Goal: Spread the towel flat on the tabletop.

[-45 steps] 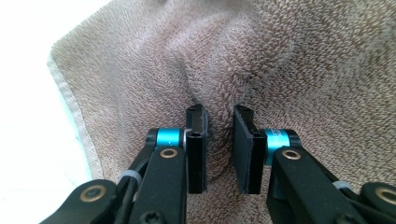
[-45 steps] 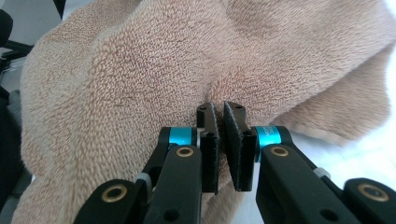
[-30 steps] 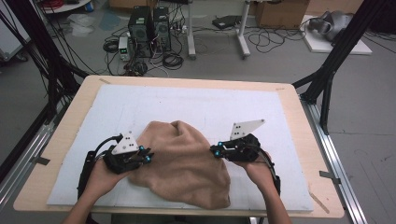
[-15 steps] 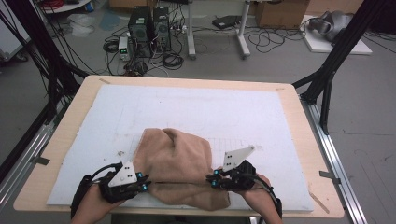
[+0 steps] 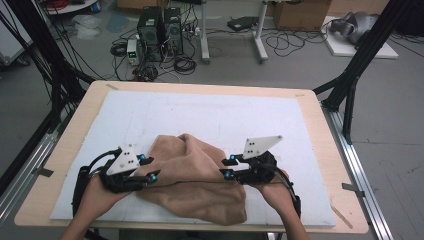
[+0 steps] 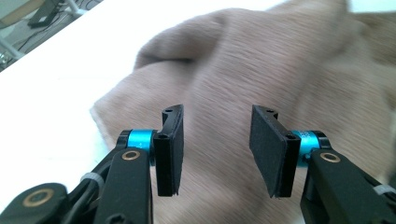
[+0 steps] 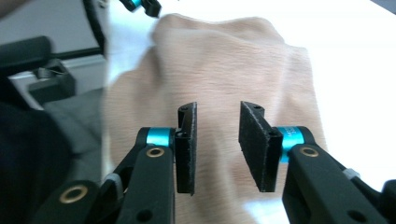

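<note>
A tan fleece cloth (image 5: 192, 182) lies rumpled on the white mat (image 5: 215, 115), reaching close to the table's near edge. My left gripper (image 5: 148, 168) is at the cloth's left edge and my right gripper (image 5: 229, 167) at its right edge, the two pointing toward each other. Both pairs of jaws have just been opening. In the left gripper view the left gripper (image 6: 217, 149) stands open over the cloth (image 6: 261, 60) with nothing between its pads. In the right gripper view the right gripper (image 7: 217, 144) is open too, above the cloth (image 7: 229, 60).
The mat covers most of a wooden table (image 5: 312, 105). Bare mat stretches behind the cloth to the far edge. Black frame legs (image 5: 350, 80) flank the table. Computer towers (image 5: 160, 27) and cables sit on the floor beyond.
Half a second ago both grippers were shut on the cloth near the table's front edge. They have since moved back from that edge, and both have opened and let the cloth go.
</note>
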